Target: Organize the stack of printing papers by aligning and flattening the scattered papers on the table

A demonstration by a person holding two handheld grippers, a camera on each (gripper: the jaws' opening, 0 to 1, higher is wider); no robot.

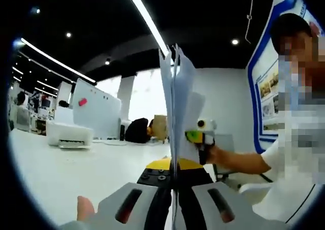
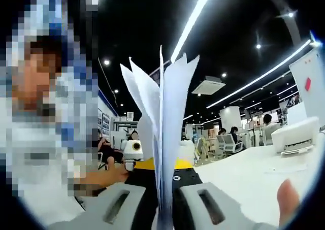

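- White table point(image 1: 56, 174) lay flat under both views, with a printer point(image 1: 69, 135) sitting far back on it.
- Paper stack point(image 1: 176, 103) stood on its edge above the table, pinched from both ends, likely so the sheets could be tapped even.
- Left gripper point(image 1: 172, 199) was clenched on the stack.
- Right gripper point(image 2: 165, 202) was clenched on the stack point(image 2: 162, 123) too; the sheets fanned apart at the top, so they were not yet lined up.
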